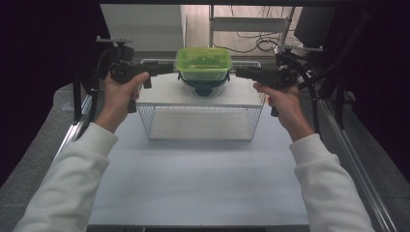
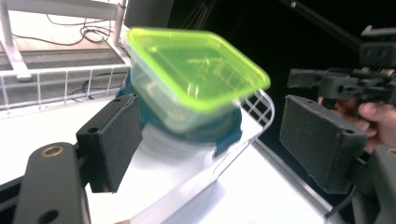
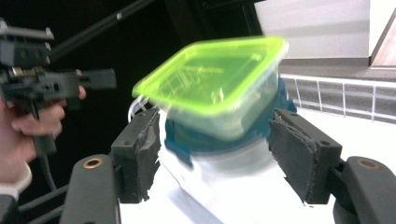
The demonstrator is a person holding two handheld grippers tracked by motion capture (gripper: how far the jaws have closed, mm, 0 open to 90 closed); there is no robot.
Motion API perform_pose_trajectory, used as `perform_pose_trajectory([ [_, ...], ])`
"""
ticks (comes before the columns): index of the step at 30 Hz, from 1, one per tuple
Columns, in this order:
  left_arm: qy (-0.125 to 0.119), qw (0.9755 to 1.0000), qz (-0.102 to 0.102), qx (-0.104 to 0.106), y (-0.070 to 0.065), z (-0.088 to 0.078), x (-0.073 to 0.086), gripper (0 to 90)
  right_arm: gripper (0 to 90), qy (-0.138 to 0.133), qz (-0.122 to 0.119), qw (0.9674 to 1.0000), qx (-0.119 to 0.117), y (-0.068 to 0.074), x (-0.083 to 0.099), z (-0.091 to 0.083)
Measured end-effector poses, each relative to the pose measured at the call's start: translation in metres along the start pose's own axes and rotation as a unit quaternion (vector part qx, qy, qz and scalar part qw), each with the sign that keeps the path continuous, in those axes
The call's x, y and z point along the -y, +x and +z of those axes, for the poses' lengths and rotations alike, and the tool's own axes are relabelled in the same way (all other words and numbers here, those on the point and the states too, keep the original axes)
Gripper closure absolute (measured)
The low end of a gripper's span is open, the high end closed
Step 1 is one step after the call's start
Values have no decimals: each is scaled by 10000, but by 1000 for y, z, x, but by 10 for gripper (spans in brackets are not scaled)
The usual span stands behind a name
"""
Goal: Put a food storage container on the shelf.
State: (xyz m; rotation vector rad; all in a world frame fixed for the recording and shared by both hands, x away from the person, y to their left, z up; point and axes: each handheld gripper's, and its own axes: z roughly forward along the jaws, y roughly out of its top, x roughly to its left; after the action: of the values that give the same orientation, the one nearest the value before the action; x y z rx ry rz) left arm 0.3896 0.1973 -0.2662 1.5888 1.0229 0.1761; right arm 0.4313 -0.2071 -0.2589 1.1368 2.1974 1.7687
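Green-lid box atop teal-lid bowl, basket

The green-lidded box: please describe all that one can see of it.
The box is a clear plastic tub, roughly square with rounded corners, closed by a translucent lime-green lid. It stands on a teal-lidded bowl, on top of a white wire basket. What it contains cannot be told. Both grippers' jaws stand open beside it, apart from it.
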Motion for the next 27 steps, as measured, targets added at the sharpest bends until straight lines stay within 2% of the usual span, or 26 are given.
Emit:
perform_pose_trajectory([
  [1, 5, 10000, 41, 26, -2, -3, 6, 197, 328, 37, -93, 10000, 2, 1, 5, -3],
  [4, 52, 9996, 265, -82, -7, -11, 26, 190, 327, 181, -382, 9990, 128, 5, 23, -13],
  [7, 108, 9992, 374, -22, -11, -19, 53, 191, 324, 295, -601, 9975, 206, 7, 46, -21],
  [9, 186, 9987, 466, -76, -11, -23, 73, 194, 319, 390, -655, 9969, 205, 6, 67, -27],
  [10, 186, 9987, 466, -76, -11, -23, 73, 194, 319, 390, -655, 9969, 205, 6, 67, -27],
  [11, 296, 9979, 553, -168, -10, -27, 96, 194, 318, 404, -688, 9965, 231, 6, 74, -30],
  [12, 321, 9976, 581, -196, -9, -28, 106, 195, 312, 444, -657, 9965, 283, 3, 95, -38],
  [16, 417, 9955, 736, -435, -6, -33, 147, 205, 293, 498, -562, 9965, 358, -3, 133, -51],
  [18, 589, 9937, 800, -524, -6, -33, 168, 204, 286, 518, -416, 9973, 313, -7, 151, -56],
  [21, 943, 9904, 838, -564, -7, -29, 197, 197, 283, 580, -299, 9970, 418, -12, 175, -62],
  [23, 1117, 9876, 915, -623, -7, -26, 214, 187, 283, 664, -312, 9960, 519, -14, 189, -64],
  [25, 1245, 9862, 896, -627, -7, -24, 229, 187, 282, 769, -405, 9942, 638, -16, 202, -64],
  [27, 1443, 9824, 948, -711, -6, -21, 240, 183, 280, 905, -474, 9922, 720, -17, 214, -63],
])
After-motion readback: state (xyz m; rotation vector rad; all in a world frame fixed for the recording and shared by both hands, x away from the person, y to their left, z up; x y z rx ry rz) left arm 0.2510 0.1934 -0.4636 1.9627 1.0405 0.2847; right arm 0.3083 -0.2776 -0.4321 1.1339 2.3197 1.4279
